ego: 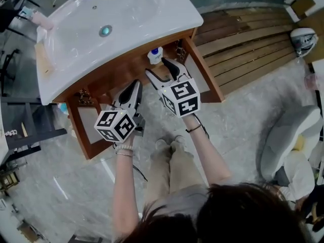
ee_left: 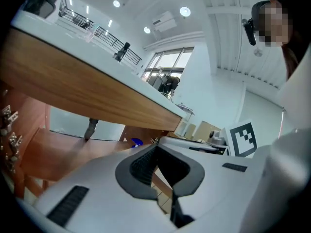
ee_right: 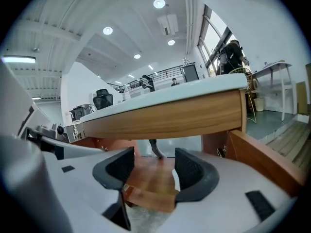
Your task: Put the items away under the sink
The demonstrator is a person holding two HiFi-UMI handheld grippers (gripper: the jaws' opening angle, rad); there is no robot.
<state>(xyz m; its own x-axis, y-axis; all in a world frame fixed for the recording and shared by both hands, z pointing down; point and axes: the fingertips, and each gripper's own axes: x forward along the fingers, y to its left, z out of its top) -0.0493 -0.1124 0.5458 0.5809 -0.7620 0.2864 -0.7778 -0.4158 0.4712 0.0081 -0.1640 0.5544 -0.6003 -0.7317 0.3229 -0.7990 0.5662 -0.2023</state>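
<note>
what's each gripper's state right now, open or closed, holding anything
left gripper: closed, jaws together, holding nothing
right gripper: open, jaws apart, nothing between them

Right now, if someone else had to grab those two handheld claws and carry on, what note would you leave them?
Left gripper: shut, empty, in front of the open cabinet.
Right gripper: open, empty, pointing into the cabinet under the sink.
Things: a white bottle with a blue cap stands inside the cabinet, just beyond the right gripper. The cabinet doors are open.
Done: that bottle looks put away.
Left: probably closing the doors. A pink item sits on the counter beside the basin; I can't tell whether it belongs to the job.
</note>
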